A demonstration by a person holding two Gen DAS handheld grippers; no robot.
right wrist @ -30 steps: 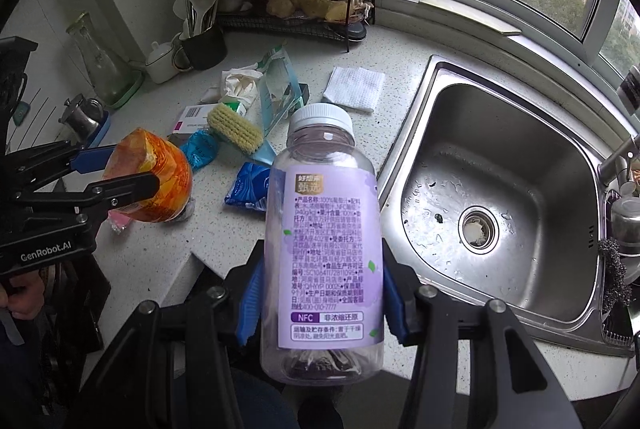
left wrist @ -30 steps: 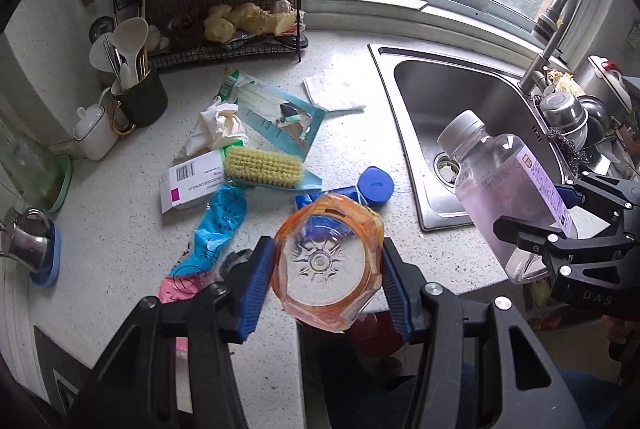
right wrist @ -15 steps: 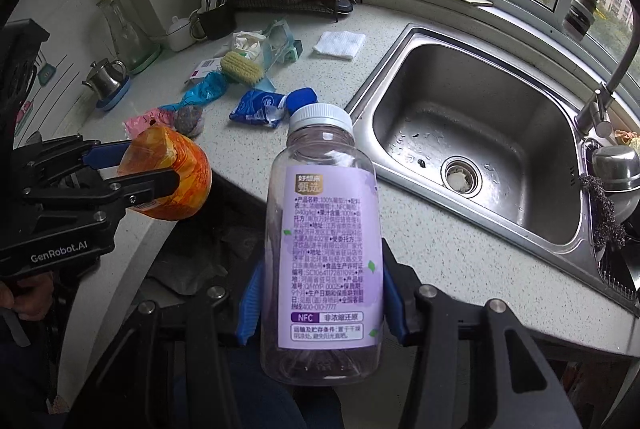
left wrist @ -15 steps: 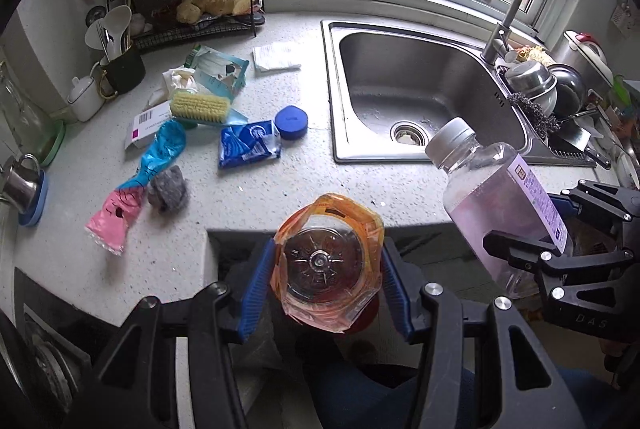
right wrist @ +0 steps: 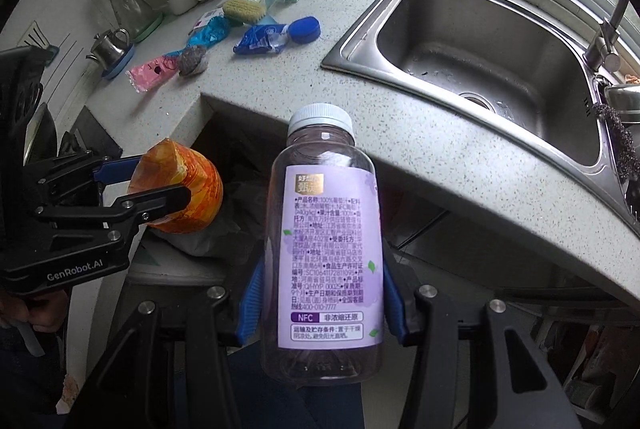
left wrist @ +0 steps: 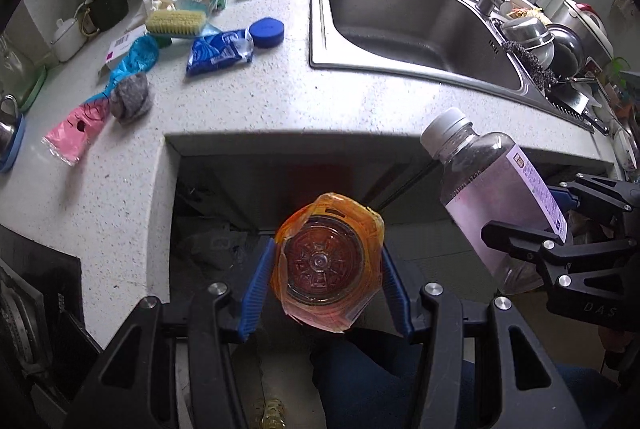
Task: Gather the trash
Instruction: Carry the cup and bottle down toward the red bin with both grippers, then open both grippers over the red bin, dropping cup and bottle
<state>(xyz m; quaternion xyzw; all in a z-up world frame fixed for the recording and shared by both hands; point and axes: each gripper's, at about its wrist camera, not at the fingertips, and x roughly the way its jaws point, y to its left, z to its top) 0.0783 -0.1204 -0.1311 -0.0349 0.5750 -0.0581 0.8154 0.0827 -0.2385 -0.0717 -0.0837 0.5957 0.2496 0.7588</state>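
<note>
Trash in hand: the left gripper clamps an orange-wrapped jar between its blue pads, long axis along the fingers, base toward the camera. The right gripper clamps a clear purple-labelled bottle, cap forward. Both hang off the counter edge, above a dark bag lying below; the jar is nearer it.

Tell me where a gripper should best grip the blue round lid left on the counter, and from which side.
Probably from above, fingers closing across the blue round lid's side rim. It lies flat and low beside the blue wrapper, so its wrapper-free sides suit the fingers best.
</note>
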